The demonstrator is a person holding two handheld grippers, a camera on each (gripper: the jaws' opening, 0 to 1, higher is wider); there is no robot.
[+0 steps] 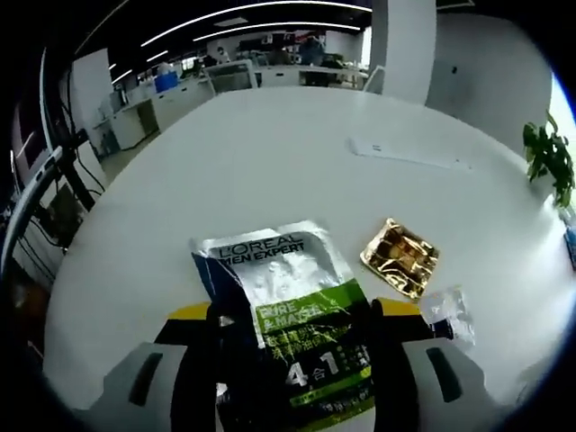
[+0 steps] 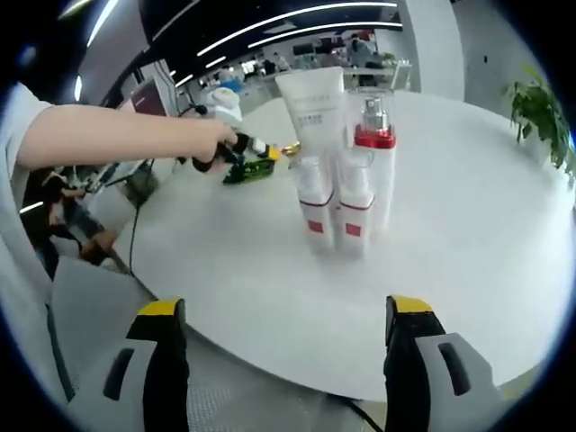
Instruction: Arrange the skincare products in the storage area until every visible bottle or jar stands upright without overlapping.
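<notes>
White and round, the bench (image 1: 270,153) sits in an open office. In the left gripper view, the left hand-held gripper (image 1: 292,360) has its jaws on either side of a flat mask sachet (image 1: 288,297); whether they pinch it, I cannot tell. Just right lies a gold packet (image 1: 400,258). In the right gripper view, the right hand-held gripper (image 2: 283,346) gapes wide with nothing between its jaws, while four skincare bottles (image 2: 342,171) stand upright, clustered mid-bench.

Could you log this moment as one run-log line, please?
left gripper: shut on sachet | right gripper: open, idle | bottles: upright
</notes>
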